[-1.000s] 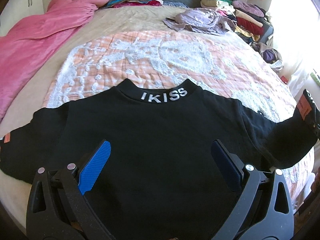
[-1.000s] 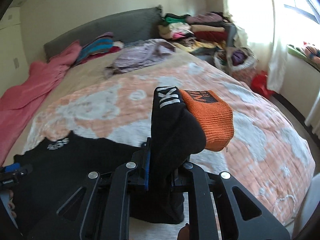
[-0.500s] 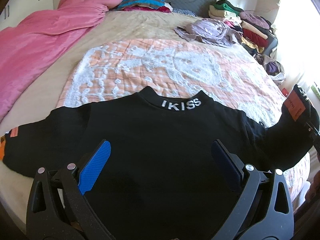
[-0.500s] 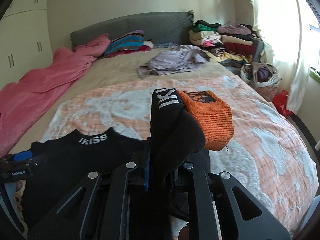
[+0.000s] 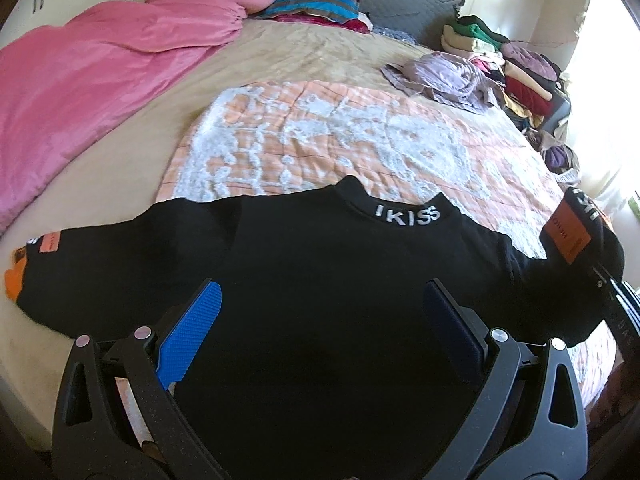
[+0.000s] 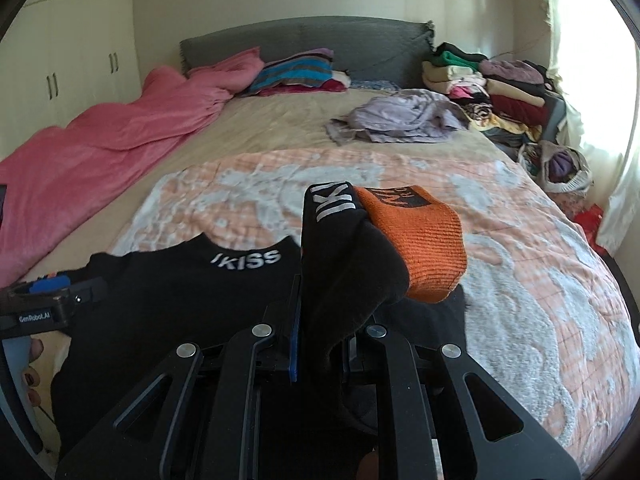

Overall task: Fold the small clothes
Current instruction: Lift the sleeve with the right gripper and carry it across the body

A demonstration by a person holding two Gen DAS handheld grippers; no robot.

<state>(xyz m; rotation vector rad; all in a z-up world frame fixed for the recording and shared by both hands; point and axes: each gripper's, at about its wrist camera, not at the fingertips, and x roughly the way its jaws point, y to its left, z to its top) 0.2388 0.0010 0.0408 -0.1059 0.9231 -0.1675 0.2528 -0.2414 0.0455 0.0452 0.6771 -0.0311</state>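
Observation:
A black sweater with "IKISS" on its collar lies flat on the bed, front end toward me. My left gripper hangs open just above its body, nothing between the blue pads. The sweater's left sleeve stretches out to an orange cuff. My right gripper is shut on the right sleeve, lifted off the bed with its orange cuff flopping over. In the left wrist view that raised sleeve sits at the right edge. The left gripper shows at the right view's left edge.
A peach and white blanket covers the bed under the sweater. A pink duvet fills the left side. A lilac garment heap and stacked folded clothes sit at the far right. A laundry basket stands beside the bed.
The right gripper carried the lifted sleeve leftward, toward the sweater's body. The left gripper slid left over the sweater, bringing the left sleeve's orange cuff into view. Both kept their state.

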